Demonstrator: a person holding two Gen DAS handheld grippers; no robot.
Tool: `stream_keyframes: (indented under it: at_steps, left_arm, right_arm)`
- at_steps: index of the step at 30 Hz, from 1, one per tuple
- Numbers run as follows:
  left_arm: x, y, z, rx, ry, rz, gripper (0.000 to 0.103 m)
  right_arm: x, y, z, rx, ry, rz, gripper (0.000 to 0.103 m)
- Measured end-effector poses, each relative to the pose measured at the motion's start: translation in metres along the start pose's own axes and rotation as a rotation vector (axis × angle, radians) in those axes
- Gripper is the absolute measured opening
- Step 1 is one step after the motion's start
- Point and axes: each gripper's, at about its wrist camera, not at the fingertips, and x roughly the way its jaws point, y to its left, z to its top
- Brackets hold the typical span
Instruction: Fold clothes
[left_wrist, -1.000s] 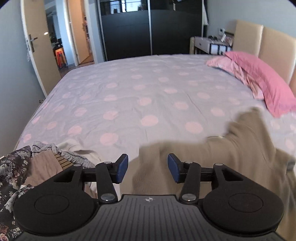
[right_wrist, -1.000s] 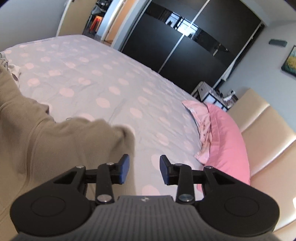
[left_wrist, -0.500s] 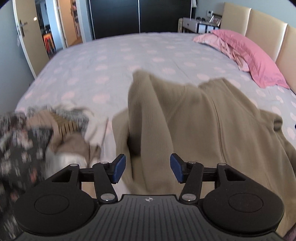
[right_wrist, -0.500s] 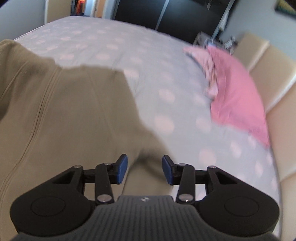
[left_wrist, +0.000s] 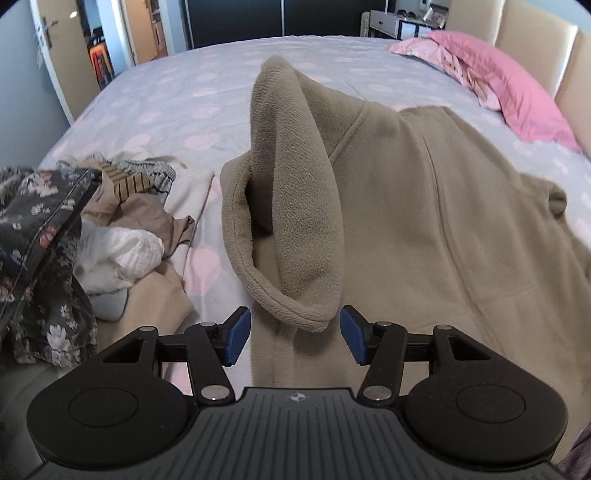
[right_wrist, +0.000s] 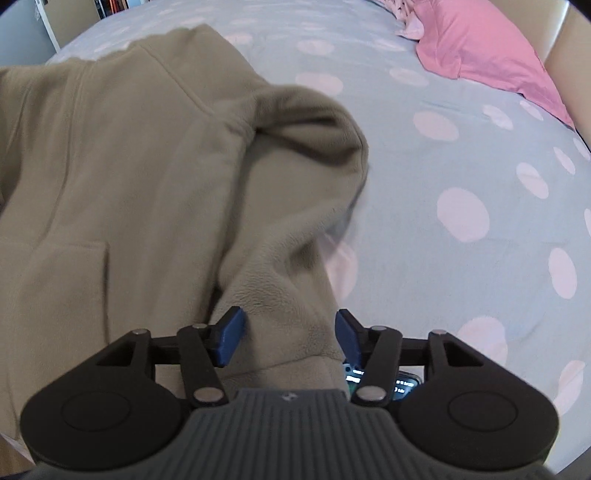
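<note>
Grey-lilac bedcover (left_wrist: 155, 110) with pale pink dots noted across whole bed; same cover (right_wrist: 461, 155) seen to right of garment in right wrist view. Pink pillow (left_wrist: 517, 92) at far right against cream padded headboard (left_wrist: 535, 40); pillow (right_wrist: 480, 48) also at far right in right wrist view. Heap of unfolded clothes (left_wrist: 74, 229) at near left, including dark floral fabric, white item and striped piece; heap apart from garment, strip of bedcover between. Dark wardrobe doors and open doorway at far end of room. Small lit screen (right_wrist: 380, 380) partly visible under right gripper's right finger; nature unclear. Beige fleece jacket (left_wrist: 424, 221) spread over near right half of bed, seam running down middle, one sleeve raised and doubled over at left edge, cuff end hanging just ahead of left gripper (left_wrist: 293, 336). In right wrist view, fleece jacket (right_wrist: 110, 184) fills left half, right sleeve bunched and curled toward bedcover, picture somewhat blurred. Left gripper about half open, blue pads clear of cloth on both sides, sleeve cuff lying in gap, nothing clamped. Right gripper (right_wrist: 288, 341) with jaws opening, sleeve fabric between them; left pad at fabric edge, right pad close beside it, no firm pinch visible.
</note>
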Motion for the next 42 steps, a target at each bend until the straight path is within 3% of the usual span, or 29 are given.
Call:
stream_keyframes:
  at_steps: [6,8,10,15,21,28,32,36,42]
  left_arm:
    - [0.002,-0.006,-0.007,0.010,0.003,0.005,0.052]
    - [0.003,-0.007,-0.009,0.015,0.009,0.012,0.052]
    - [0.004,-0.006,-0.011,0.014,0.015,0.017,0.052]
    - [0.008,0.000,-0.011,-0.027,0.036,0.012,0.052]
    - [0.018,0.010,-0.009,-0.090,0.066,0.009,0.052]
    - [0.025,0.021,-0.010,-0.136,0.090,0.029,0.052]
    - [0.030,0.021,-0.010,-0.140,0.102,0.034,0.052]
    - [0.037,0.020,-0.009,-0.138,0.122,0.032,0.052]
    - [0.049,0.020,-0.007,-0.155,0.155,0.037,0.052]
  right_arm:
    - [0.024,-0.011,-0.007,0.056,0.048,0.007,0.055]
    - [0.023,-0.014,-0.006,0.092,0.039,0.021,0.031]
    - [0.018,-0.012,-0.004,0.094,0.023,0.023,0.021]
    - [-0.003,-0.008,0.004,0.040,-0.018,-0.050,0.017]
    - [-0.024,-0.031,0.037,-0.012,-0.057,-0.253,0.016]
    - [-0.050,-0.082,0.083,0.000,-0.162,-0.596,0.016]
    - [-0.049,-0.106,0.075,0.000,-0.195,-0.738,0.017]
    - [-0.030,-0.118,0.034,-0.042,-0.155,-0.672,0.017]
    - [-0.007,-0.096,-0.038,-0.193,-0.099,-0.417,0.017]
